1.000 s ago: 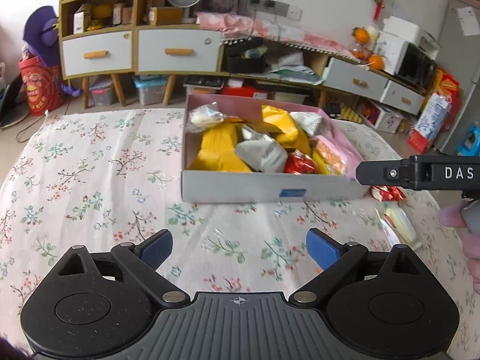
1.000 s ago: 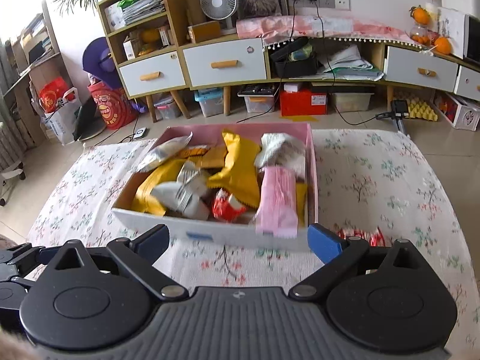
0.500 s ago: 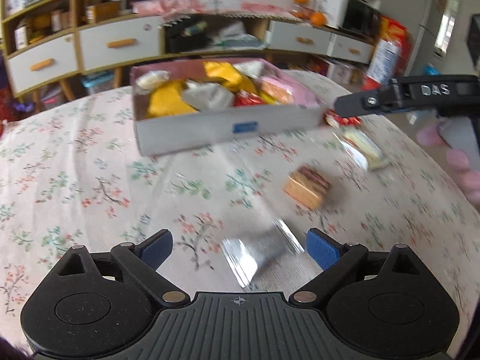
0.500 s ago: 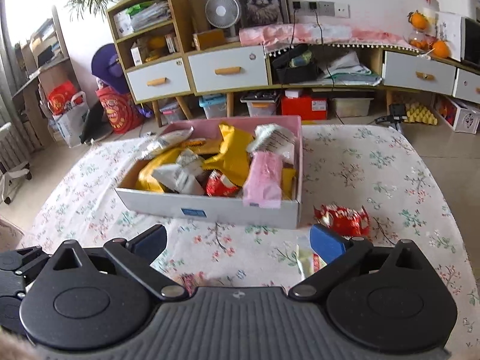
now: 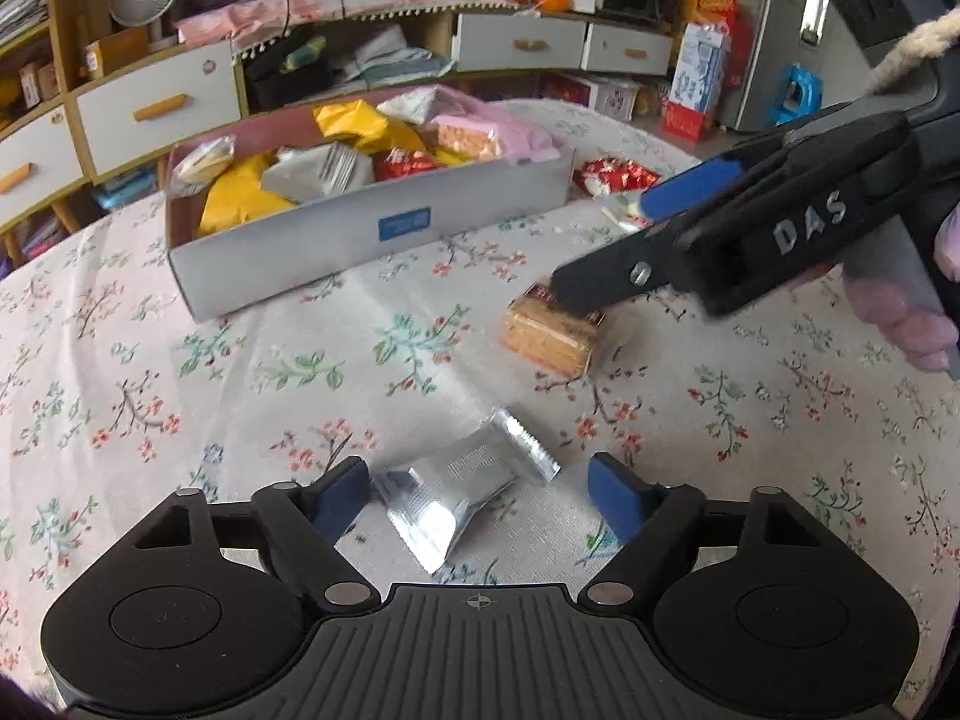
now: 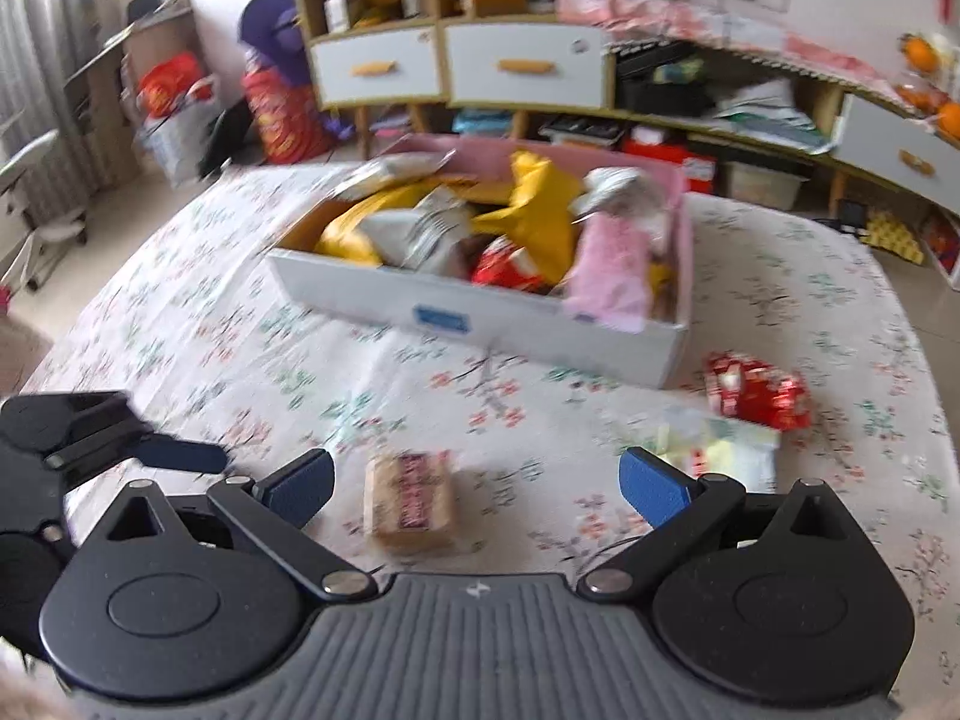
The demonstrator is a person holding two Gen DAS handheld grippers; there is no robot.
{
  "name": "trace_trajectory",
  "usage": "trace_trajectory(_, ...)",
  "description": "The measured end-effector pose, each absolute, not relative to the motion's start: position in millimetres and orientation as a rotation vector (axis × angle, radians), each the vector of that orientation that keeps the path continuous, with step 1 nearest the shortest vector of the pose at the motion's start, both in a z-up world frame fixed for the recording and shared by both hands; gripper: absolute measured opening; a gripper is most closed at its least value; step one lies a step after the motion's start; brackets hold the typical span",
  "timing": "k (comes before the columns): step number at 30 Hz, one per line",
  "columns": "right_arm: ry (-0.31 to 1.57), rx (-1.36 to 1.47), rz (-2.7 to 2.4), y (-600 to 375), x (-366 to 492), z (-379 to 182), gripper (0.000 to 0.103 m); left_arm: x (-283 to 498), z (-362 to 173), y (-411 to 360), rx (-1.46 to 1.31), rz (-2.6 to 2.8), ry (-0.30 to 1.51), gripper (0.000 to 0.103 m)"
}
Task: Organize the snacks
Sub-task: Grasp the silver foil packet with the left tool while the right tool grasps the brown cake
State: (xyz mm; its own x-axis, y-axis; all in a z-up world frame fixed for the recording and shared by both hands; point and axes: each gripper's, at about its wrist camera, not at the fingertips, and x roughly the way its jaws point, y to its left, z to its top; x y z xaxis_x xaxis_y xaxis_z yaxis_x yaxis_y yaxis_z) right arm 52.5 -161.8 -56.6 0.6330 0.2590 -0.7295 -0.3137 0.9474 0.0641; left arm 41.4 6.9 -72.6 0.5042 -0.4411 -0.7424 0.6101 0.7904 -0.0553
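A silver foil packet [image 5: 456, 495] lies on the floral tablecloth between the blue pads of my left gripper [image 5: 477, 498]. Its jaws are closing; the right pad still stands apart from the foil. A wrapped biscuit pack [image 6: 411, 501] lies between the wide-open jaws of my right gripper [image 6: 477, 489], touching neither pad. The left wrist view shows the same biscuit pack [image 5: 552, 336] under the right gripper's fingers [image 5: 600, 288]. Behind them stands the white and pink box [image 5: 372, 240] heaped with yellow, silver, red and pink snack bags.
A red packet [image 6: 756, 390] and a pale yellow packet [image 6: 720, 450] lie on the cloth to the right of the box [image 6: 480, 324]. A person's hand [image 5: 900, 312] holds the right gripper. Drawers, shelves and floor clutter stand beyond the table.
Both grippers came down toward the cloth. The silver packet came between the left jaws, which narrowed. The biscuit pack came between the right jaws.
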Motion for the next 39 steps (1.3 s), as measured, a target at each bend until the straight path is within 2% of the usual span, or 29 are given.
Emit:
trace_trajectory(4, 0.833, -0.081, 0.352, -156, 51, -58, 0.101, 46, -70, 3, 0.204, -0.629, 0.824, 0.054)
trace_trajectory(7, 0.854, -0.075, 0.359, -155, 52, -61, 0.098, 47, -68, -1, 0.207, -0.616, 0.817, 0.046)
trace_trajectory(12, 0.876, -0.085, 0.354, -157, 52, -66, 0.083, 50, -67, -1, 0.184, -0.572, 0.821, 0.039)
trace_trajectory(15, 0.884, -0.049, 0.335, -162, 56, -67, 0.076, 53, -66, 0, 0.176, -0.527, 0.825, 0.038)
trace_trajectory(30, 0.995, 0.041, 0.299, -156, 65, -71, 0.057, 70, -64, 22, 0.094, -0.297, 0.891, 0.035)
trace_trajectory(36, 0.988, -0.017, 0.299, -142, 63, -72, 0.052, 70, -64, 32, 0.062, -0.297, 0.888, 0.041)
trace_trajectory(39, 0.978, -0.077, 0.286, -135, 62, -72, 0.044, 71, -64, 34, 0.037, -0.338, 0.888, 0.05)
